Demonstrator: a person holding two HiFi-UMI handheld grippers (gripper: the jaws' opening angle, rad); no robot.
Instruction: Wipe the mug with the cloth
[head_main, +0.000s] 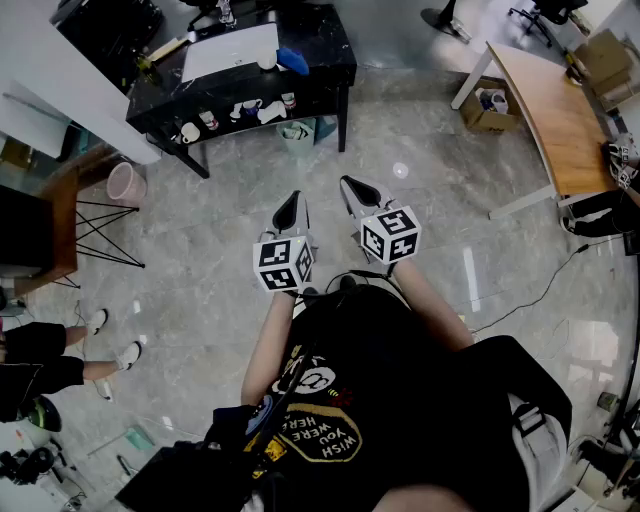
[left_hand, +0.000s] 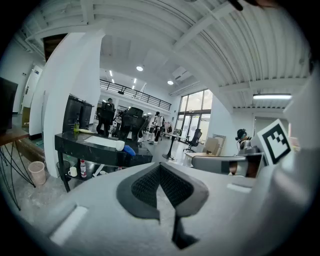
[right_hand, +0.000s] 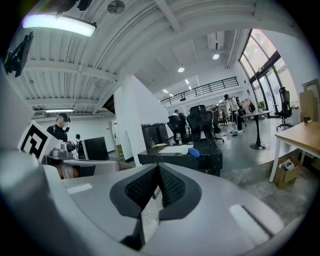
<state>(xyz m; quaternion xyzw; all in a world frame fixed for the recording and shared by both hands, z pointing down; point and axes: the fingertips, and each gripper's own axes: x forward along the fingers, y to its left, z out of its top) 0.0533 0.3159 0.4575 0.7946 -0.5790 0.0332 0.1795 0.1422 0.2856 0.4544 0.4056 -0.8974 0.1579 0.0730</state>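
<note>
A black table (head_main: 330, 50) stands a few steps ahead across the floor. On it lie a white mat, a white mug (head_main: 266, 62) and a blue cloth (head_main: 293, 60) right beside the mug. I hold both grippers at chest height, far short of the table. My left gripper (head_main: 292, 197) and my right gripper (head_main: 350, 183) are both shut with nothing between the pads. The left gripper view shows the mug (left_hand: 120, 145) and cloth (left_hand: 129, 150) far off, beyond my left gripper (left_hand: 160, 166). In the right gripper view, mug (right_hand: 184, 150) and cloth (right_hand: 194, 152) sit beyond my right gripper (right_hand: 158, 168).
The table's lower shelf (head_main: 240, 112) holds cups and bottles, and a small bin (head_main: 295, 135) stands beneath. A pink bucket (head_main: 125, 182) is at the left, a wooden desk (head_main: 545, 110) and cardboard box (head_main: 487, 108) at the right. A person's legs (head_main: 95, 350) show at the left edge.
</note>
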